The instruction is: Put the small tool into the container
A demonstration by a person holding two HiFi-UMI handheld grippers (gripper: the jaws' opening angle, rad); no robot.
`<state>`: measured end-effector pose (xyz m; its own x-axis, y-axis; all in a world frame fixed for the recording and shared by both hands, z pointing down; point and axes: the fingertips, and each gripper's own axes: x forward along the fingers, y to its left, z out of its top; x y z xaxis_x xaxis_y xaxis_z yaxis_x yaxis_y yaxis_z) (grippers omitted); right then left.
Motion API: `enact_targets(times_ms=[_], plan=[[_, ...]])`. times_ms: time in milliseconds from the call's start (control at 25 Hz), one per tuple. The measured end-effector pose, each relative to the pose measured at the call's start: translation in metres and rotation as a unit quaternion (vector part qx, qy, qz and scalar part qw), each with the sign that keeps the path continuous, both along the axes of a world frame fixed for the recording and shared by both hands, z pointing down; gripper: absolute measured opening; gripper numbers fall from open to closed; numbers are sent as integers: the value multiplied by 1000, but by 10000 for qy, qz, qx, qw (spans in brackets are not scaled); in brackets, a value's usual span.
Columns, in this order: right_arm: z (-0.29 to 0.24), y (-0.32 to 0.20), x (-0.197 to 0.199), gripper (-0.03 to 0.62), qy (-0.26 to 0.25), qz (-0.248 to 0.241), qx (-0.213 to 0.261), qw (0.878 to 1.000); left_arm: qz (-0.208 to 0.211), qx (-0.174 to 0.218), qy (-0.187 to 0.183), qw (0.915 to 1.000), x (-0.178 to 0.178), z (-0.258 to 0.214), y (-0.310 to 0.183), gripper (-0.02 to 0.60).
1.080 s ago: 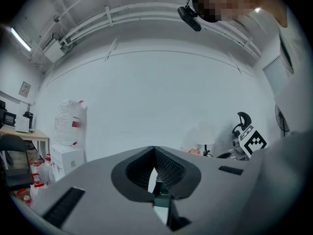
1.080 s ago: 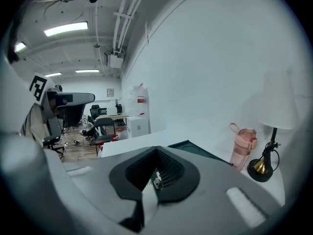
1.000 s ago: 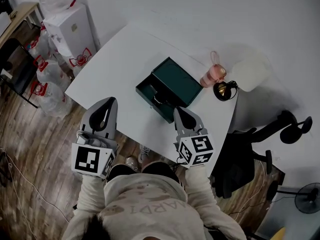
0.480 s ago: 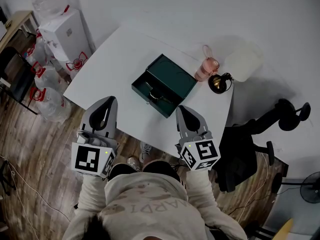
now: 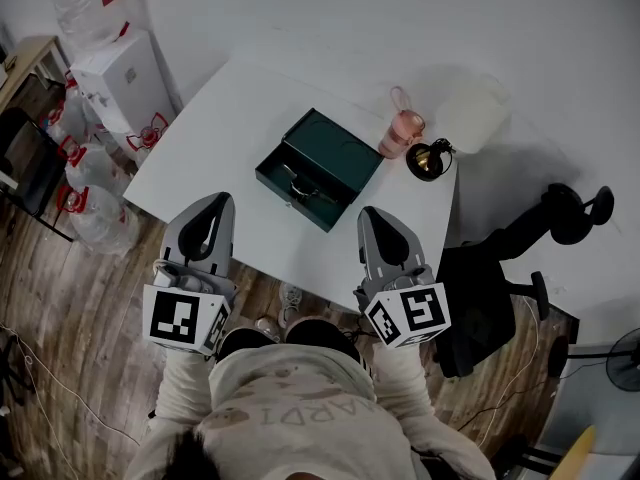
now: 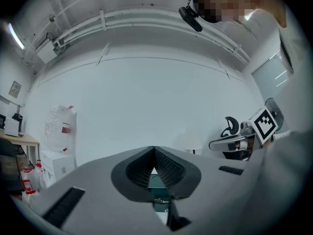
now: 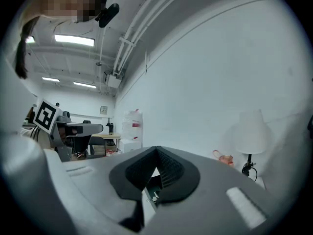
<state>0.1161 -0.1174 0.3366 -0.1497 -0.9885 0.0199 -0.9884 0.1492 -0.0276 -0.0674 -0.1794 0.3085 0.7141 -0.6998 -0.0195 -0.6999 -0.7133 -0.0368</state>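
Small tool: there it is, a small pale metal piece (image 5: 301, 186) lying inside the open tray; too small to make out its shape.
Container: a dark green box (image 5: 340, 153), lid thrown open toward the far right and tray on the near left, sitting at an angle near the middle of the table.
Right gripper: tips (image 5: 371, 214) over the table's near edge, just near of the container and not touching it. Jaws pressed together, nothing between them; its own view shows only a sliver of the green box past the pads.
Left gripper: tips (image 5: 217, 201) at the near-left edge of the table, well apart from the container. Jaws together as well, and empty; the green box peeks through the gap below the meeting pads.
Table: white top (image 5: 220, 138), set diagonally, with both grippers lined up along its near side.
Pink bottle: stands upright (image 5: 402, 132) just beyond the container's far-right corner, with a loop handle on top.
Lamp: black base (image 5: 428, 161) just right of the bottle, with a pale shade behind it against the wall.
Chair: black office chair (image 5: 490, 293) off the table's right end, on the wooden floor.
Left side: water jugs (image 5: 95, 213) clustered on the floor, with a white box (image 5: 120, 73) farther back.
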Motion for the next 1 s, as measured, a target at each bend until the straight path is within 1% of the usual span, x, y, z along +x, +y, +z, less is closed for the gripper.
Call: enact_targets(times_ms=[400,1000], plan=[[-24,16,6,9,46,208,292,9993,75,79,34,9999,4,-7,5,3],[-29,20,5,10,30,257,412,9988,74,79,68,9999,3,-6,7,3]])
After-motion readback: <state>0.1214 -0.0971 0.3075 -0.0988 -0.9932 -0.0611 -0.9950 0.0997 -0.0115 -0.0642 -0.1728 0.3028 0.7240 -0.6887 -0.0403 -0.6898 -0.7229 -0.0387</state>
